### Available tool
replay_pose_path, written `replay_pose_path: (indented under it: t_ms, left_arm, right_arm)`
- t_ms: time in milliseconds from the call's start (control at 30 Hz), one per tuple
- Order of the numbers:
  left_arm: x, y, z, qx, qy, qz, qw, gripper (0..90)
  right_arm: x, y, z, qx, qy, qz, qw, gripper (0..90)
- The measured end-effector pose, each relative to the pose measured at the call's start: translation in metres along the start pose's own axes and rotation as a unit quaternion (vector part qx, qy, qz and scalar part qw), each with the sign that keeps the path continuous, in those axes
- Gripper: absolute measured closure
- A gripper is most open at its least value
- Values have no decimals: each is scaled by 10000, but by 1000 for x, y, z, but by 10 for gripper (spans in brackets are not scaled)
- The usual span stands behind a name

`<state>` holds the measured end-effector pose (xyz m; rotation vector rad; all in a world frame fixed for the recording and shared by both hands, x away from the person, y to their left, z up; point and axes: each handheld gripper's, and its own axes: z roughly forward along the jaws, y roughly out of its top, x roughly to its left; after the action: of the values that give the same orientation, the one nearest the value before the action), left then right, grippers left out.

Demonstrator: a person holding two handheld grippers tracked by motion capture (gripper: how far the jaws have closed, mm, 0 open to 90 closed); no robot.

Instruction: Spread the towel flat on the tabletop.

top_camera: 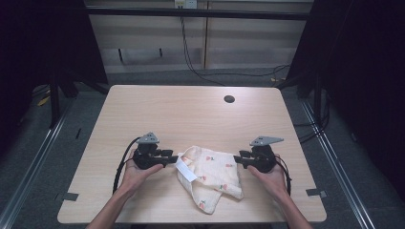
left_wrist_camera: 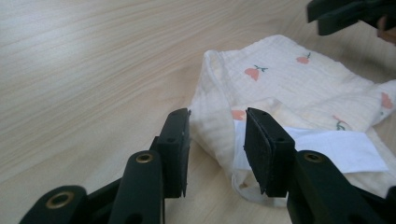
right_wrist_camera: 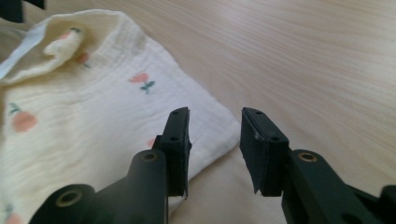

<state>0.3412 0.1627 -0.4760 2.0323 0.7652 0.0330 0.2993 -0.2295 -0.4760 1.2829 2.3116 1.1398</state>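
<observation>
- When we look from the high view, the cloth (top_camera: 208, 176) lies crumpled on the tabletop (top_camera: 191, 114), near its front edge, between our two hands. The left hand-held gripper (top_camera: 173, 158) is at its left edge and the right hand-held gripper (top_camera: 237, 160) at its right edge. If we pull both ways too soon, we think the cloth could slide away or bunch up more.
- In the left hand-held gripper view, the jaws stand partly open with a folded cloth edge (left_wrist_camera: 217, 126) between them, but the pads do not press it. The white label (left_wrist_camera: 336, 149) lies close, so we might pinch that too.
- In the right hand-held gripper view, the jaws are partly open and hold nothing. The cloth corner (right_wrist_camera: 219, 130) sits just by the left pad, so closing now might miss it.
</observation>
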Motion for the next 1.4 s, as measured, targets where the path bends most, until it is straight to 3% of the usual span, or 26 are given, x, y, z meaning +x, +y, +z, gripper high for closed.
replay_pose_path:
  t_ms: [100,300,433,567,767,900,1000,1100,1200,1400]
  left_arm:
    - [1,0,-8,-123,-48,-11,9999,646]
    - [5,-4,-14,-153,-73,-53,9998,732]
    - [3,-8,-12,-110,-89,-80,9999,708]
    - [4,-12,-5,13,-148,-186,9997,617]
    - [-5,-13,8,131,-235,-108,9996,563]
    - [-8,-15,19,281,-198,-22,9994,557]
    - [-5,-15,24,309,-129,-63,9994,605]
    - [3,-15,24,265,-293,-219,9990,727]
    - [2,-15,24,245,-345,-171,9990,829]
    - [2,-7,10,-115,-371,-191,9991,872]
  right_arm:
    - [-11,1,12,21,22,54,10000,603]
    - [-10,-3,34,78,-14,106,9999,602]
    - [-6,-2,37,172,-69,-18,9998,600]
    - [-6,-4,38,200,-135,-138,9996,620]
    - [-5,-5,39,177,48,-102,9998,823]
    - [-4,-5,40,170,214,-41,9996,865]
    - [-4,-3,37,57,295,13,9995,868]
    - [-5,0,32,-99,360,116,9992,869]
    - [-5,0,28,-195,357,145,9991,870]
    - [-6,4,19,-401,360,209,9983,870]
